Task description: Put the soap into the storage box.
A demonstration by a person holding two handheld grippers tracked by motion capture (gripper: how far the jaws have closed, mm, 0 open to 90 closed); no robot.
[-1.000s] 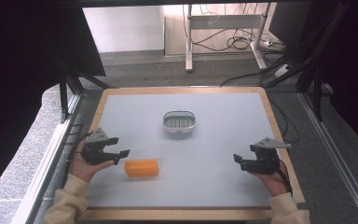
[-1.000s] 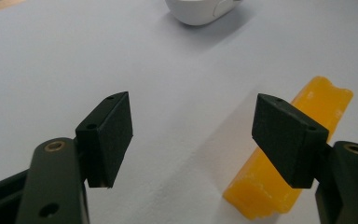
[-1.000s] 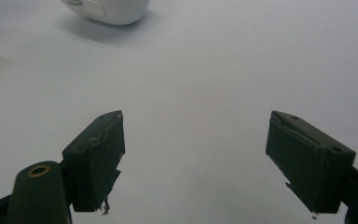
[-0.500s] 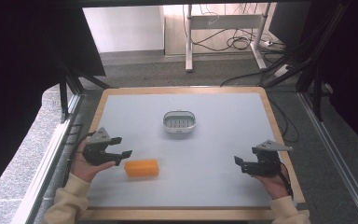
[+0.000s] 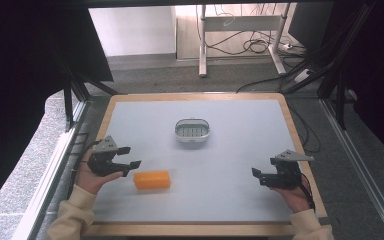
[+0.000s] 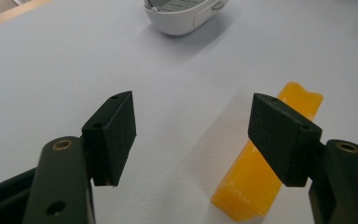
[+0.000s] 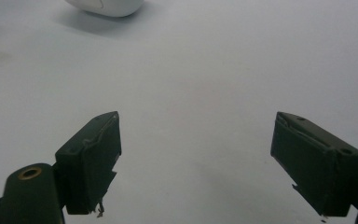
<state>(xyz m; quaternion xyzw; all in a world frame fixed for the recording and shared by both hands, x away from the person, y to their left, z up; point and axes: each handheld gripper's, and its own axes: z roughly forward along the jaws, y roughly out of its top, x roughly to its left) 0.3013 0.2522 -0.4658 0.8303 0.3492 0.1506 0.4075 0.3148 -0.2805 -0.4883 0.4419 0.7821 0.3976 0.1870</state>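
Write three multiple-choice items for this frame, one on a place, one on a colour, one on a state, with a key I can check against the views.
1. Where does the orange block lie?
A. Inside the white dish
B. On the table, just right of the left tool
C. Between the right tool's jaws

2. What colour is the oval dish near the middle of the table?
A. White
B. Orange
C. Black

3. How do the left tool's jaws stand?
A. Shut on the block
B. Shut on nothing
C. Open, with the block off to one side of the gap

Key:
1 B, the high view shows the block flat on the mat beside the left tool.
2 A, its rim and wall are white.
3 C, the left gripper view shows a wide gap over bare table, the block beside one jaw.
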